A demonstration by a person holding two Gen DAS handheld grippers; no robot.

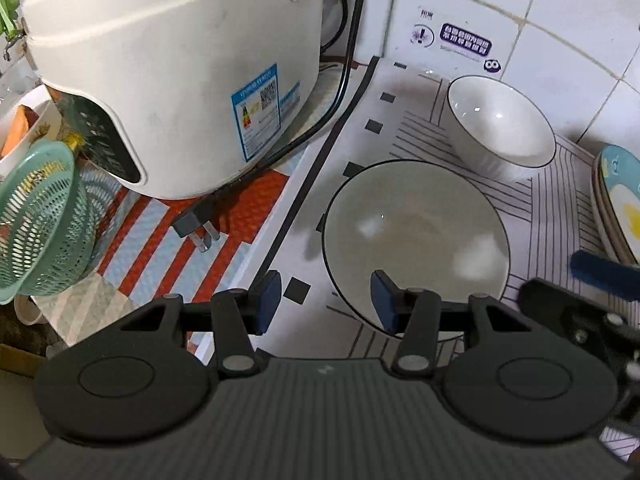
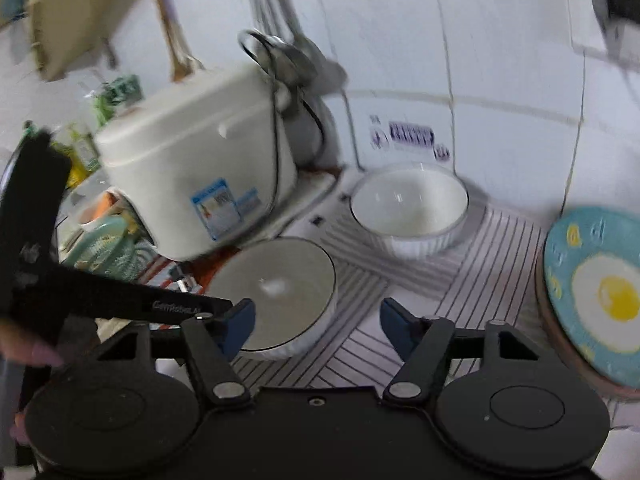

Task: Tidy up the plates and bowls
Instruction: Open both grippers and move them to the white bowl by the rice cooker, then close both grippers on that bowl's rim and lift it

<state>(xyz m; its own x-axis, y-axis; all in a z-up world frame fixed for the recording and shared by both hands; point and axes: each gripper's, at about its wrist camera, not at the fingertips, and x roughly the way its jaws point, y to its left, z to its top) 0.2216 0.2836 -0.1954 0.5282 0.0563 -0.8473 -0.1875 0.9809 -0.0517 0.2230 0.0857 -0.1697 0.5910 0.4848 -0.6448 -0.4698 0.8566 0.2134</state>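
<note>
A grey bowl with a dark rim sits on a striped mat. My left gripper is open. It straddles the bowl's near-left rim, one blue pad outside and one over the inside. My right gripper is open too, low over the mat, with the bowl's near-right side between its pads. A white ribbed bowl stands behind by the tiled wall. To the right, a blue plate with a fried-egg print tops a small stack.
A white rice cooker fills the left, its cord and plug lying on a red-striped mat. A green colander sits at the far left edge. Tiled wall closes the back and right.
</note>
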